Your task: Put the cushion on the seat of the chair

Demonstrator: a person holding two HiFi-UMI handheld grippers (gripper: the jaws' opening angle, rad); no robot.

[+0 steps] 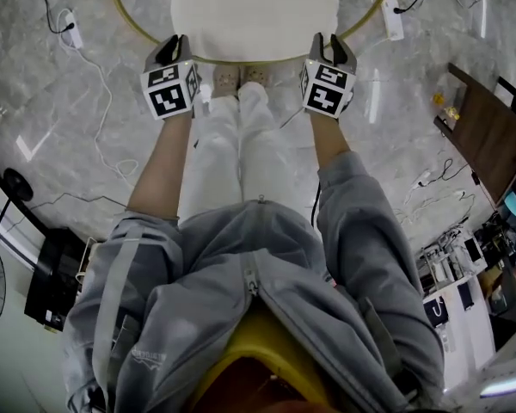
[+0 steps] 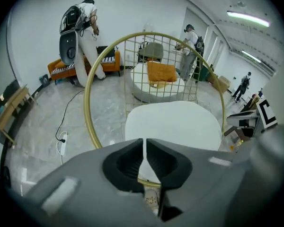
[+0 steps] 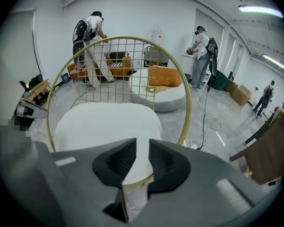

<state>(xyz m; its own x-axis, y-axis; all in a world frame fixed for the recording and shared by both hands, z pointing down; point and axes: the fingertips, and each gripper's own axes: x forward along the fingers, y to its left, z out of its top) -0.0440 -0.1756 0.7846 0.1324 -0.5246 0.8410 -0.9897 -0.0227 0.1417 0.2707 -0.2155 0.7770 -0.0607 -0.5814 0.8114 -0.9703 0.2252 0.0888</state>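
Note:
A white cushion (image 1: pixel 254 11) lies on the seat of a round chair with a gold ring frame (image 1: pixel 129 20) and a gold wire back (image 2: pixel 156 56). My left gripper (image 1: pixel 174 46) hovers at the seat's front left edge, jaws together and empty. My right gripper (image 1: pixel 331 46) hovers at the front right edge, with a narrow gap between its jaws and nothing in it. In the left gripper view the left gripper (image 2: pixel 145 143) points at the cushion (image 2: pixel 175 122). In the right gripper view the right gripper (image 3: pixel 142 145) points at the cushion (image 3: pixel 109 124), which fills the ring (image 3: pixel 187 103).
The person's legs and shoes (image 1: pixel 238 77) stand just before the chair. Power strips (image 1: pixel 70 28) (image 1: pixel 392 17) and cables lie on the marble floor either side. A wooden table (image 1: pixel 490 136) is at the right. A round bed with an orange cushion (image 2: pixel 161 72) and people stand beyond.

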